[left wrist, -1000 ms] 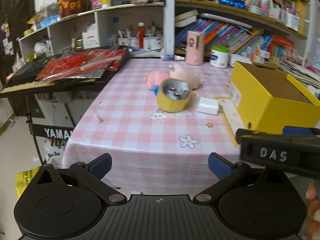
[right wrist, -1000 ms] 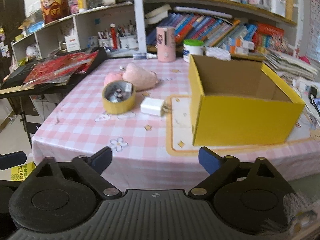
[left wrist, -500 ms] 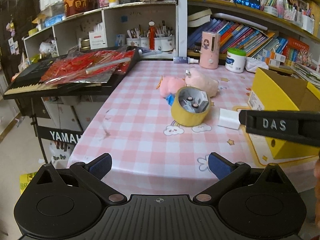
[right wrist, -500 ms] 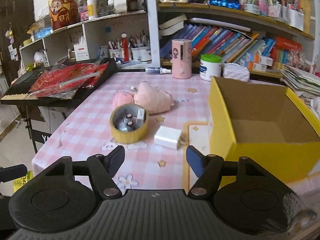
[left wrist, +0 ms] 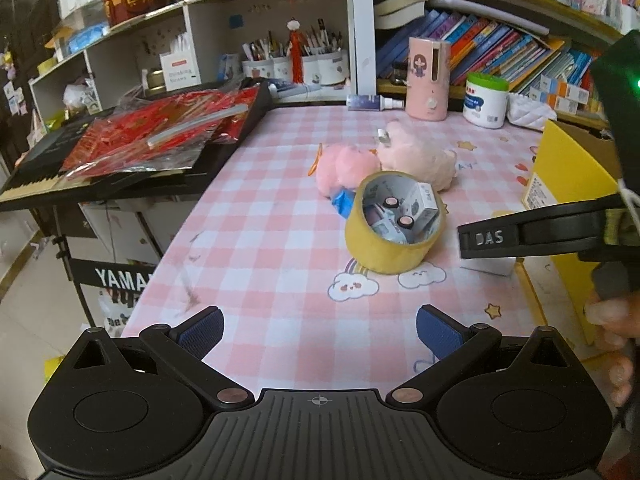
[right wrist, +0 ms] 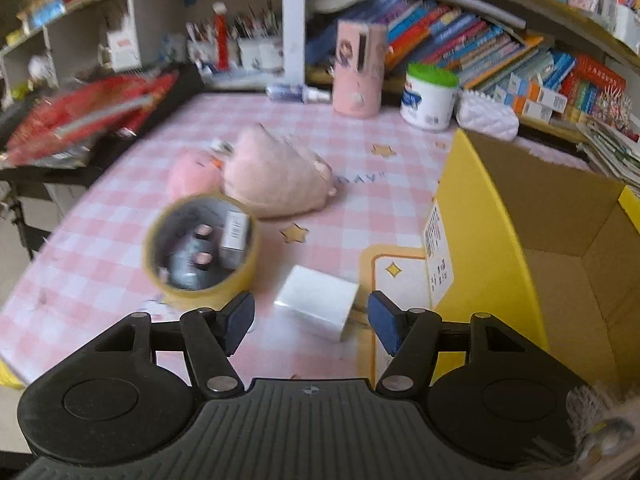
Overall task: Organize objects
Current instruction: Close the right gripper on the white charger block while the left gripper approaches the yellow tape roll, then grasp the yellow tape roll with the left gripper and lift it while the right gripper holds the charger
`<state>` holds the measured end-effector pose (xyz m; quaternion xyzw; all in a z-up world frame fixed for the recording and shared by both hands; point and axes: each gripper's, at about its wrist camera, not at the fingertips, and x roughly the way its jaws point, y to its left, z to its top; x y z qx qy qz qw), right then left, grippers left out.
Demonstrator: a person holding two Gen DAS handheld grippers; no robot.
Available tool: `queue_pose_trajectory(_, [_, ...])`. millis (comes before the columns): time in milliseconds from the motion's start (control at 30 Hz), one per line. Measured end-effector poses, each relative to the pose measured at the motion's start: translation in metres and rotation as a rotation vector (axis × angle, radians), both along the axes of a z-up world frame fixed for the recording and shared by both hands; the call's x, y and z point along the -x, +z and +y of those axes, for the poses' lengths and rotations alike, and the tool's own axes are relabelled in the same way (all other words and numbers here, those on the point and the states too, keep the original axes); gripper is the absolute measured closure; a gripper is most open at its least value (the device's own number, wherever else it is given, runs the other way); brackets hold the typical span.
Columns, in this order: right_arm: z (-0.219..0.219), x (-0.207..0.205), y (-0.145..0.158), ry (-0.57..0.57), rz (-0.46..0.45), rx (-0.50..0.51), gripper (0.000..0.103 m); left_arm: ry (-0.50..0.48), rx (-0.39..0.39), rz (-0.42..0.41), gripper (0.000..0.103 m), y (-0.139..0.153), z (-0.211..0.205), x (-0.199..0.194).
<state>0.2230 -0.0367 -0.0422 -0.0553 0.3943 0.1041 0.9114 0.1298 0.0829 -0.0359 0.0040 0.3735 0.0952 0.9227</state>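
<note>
Nothing yet stowed: yellow cardboard box (right wrist: pixel 500 248), right of the right gripper's (right wrist: pixel 311 322) fingers, shows a bare brown floor as far as visible. Four loose items left on the pink checked tablecloth (left wrist: pixel 272 240). White charger block (right wrist: pixel 318 302) directly ahead of and between the right gripper's spread, empty blue pads (right wrist: pixel 239 318), not touched; judged the first pick. Yellow tape roll (right wrist: pixel 200 246), holding small cartons and round-capped pieces, just ahead-left of those fingers. Two pink plush toys (right wrist: pixel 276 178) beyond, touching each other; the smaller one touching the roll's far side.

Left gripper (left wrist: pixel 319 330) likewise wide open and empty, low near the table edge, tape roll ahead and slightly right of its fingers.

Surroundings: pink cylindrical dispenser (right wrist: pixel 358 70), green-lidded white jar (right wrist: pixel 430 96), spray bottle (left wrist: pixel 370 102), white quilted pouch (right wrist: pixel 486 114) at the far edge; Yamaha keyboard (left wrist: pixel 132 160) under red foil sheets far left. Obstruction: tape roll near the left finger, box wall close to the right finger, leaving a narrow lane around the charger.
</note>
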Motion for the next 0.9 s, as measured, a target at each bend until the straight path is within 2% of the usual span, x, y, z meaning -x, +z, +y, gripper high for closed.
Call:
queue_pose_trajectory(100, [0.000, -0.019, -0.011, 0.001, 0.053, -0.001, 0.033, -0.016, -0.003, 0.016, 0.000, -0.003, -0.002, -0.011])
queue_pose_trajectory(233, [0.002, -0.038, -0.023, 0.017, 0.119, -0.003, 0.032, -0.038, -0.014, 0.033, 0.000, -0.006, -0.007, -0.025])
queue_pose_trajectory(267, [0.002, -0.039, -0.024, 0.023, 0.113, 0.002, 0.033, -0.040, -0.017, 0.036, 0.000, -0.007, -0.008, -0.029])
queue_pose_trajectory(333, [0.004, -0.043, -0.025, 0.050, 0.118, 0.007, 0.038, -0.043, -0.019, 0.041, 0.000, -0.008, -0.009, -0.035])
queue_pose_trajectory(367, [0.004, -0.044, -0.025, 0.052, 0.117, 0.014, 0.045, -0.046, -0.020, 0.043, 0.000, -0.008, -0.010, -0.039])
queue_pose_trajectory(467, [-0.002, -0.045, -0.020, 0.073, 0.122, -0.014, 0.046, -0.057, -0.021, 0.046, 0.000, -0.009, -0.013, -0.047])
queue_pose_trajectory(567, [-0.006, -0.040, -0.002, 0.092, 0.038, -0.037, 0.056, -0.078, -0.021, 0.043, 0.000, -0.009, -0.018, -0.057])
queue_pose_trajectory(700, [-0.010, -0.035, 0.020, 0.115, -0.103, -0.049, 0.056, -0.113, -0.033, 0.023, 0.000, -0.010, -0.027, -0.072])
queue_pose_trajectory(900, [-0.024, -0.037, 0.038, 0.118, -0.167, -0.105, 0.056, -0.149, -0.089, 0.035, 0.002, -0.019, -0.036, -0.102])
